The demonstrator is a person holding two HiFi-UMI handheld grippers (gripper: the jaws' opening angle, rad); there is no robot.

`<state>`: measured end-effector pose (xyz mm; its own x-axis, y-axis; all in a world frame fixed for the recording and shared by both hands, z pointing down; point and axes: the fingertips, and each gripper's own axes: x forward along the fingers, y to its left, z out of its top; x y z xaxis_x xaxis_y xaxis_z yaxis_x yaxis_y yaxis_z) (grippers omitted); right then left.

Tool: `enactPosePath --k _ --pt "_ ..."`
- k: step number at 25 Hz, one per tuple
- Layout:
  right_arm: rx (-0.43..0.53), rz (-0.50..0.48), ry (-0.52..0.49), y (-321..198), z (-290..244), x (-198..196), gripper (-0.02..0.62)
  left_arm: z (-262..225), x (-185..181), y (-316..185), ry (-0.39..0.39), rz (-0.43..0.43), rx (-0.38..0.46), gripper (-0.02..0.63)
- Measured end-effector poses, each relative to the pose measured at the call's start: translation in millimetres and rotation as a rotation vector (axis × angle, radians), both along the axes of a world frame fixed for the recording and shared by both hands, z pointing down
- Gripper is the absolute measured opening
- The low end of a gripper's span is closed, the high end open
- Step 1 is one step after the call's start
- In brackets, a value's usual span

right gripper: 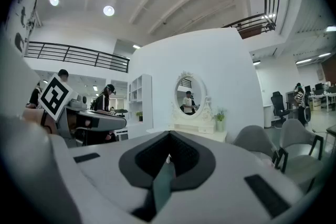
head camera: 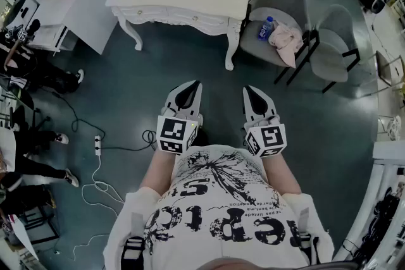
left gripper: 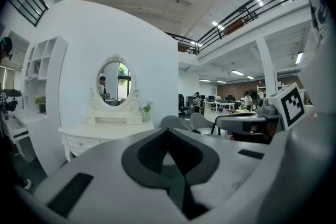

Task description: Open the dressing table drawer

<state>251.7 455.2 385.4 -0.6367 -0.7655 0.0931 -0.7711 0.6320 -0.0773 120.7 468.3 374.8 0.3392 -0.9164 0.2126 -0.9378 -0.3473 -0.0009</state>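
Observation:
The white dressing table (head camera: 183, 0) stands across the floor ahead of me, its drawer fronts (head camera: 180, 14) closed along the near edge. In the left gripper view the table (left gripper: 105, 131) shows at the left with an oval mirror (left gripper: 116, 84) and a small drawer (left gripper: 79, 142). My left gripper (head camera: 188, 93) and right gripper (head camera: 253, 95) are held side by side in front of my chest, well short of the table. Both point toward it. The left gripper's (left gripper: 167, 132) jaws are shut on nothing, and so are the right gripper's (right gripper: 169, 135).
Two grey chairs (head camera: 285, 12) (head camera: 335, 41) stand right of the table; one carries a blue bottle (head camera: 266, 28) and a pink cloth (head camera: 286, 42). A power strip with cables (head camera: 97, 145) lies on the floor at left. A white shelf unit (head camera: 57, 3) and seated people (head camera: 25, 76) are further left.

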Motion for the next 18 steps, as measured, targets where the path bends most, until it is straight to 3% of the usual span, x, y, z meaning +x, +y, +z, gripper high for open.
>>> enactPosePath --k 13,18 --pt "-0.036 0.048 -0.03 -20 11 -4 0.017 12 -13 -15 0.029 0.007 -0.014 0.018" --pt "-0.043 0.06 -0.012 -51 19 -27 0.017 21 -39 -45 0.046 0.009 -0.019 0.018"
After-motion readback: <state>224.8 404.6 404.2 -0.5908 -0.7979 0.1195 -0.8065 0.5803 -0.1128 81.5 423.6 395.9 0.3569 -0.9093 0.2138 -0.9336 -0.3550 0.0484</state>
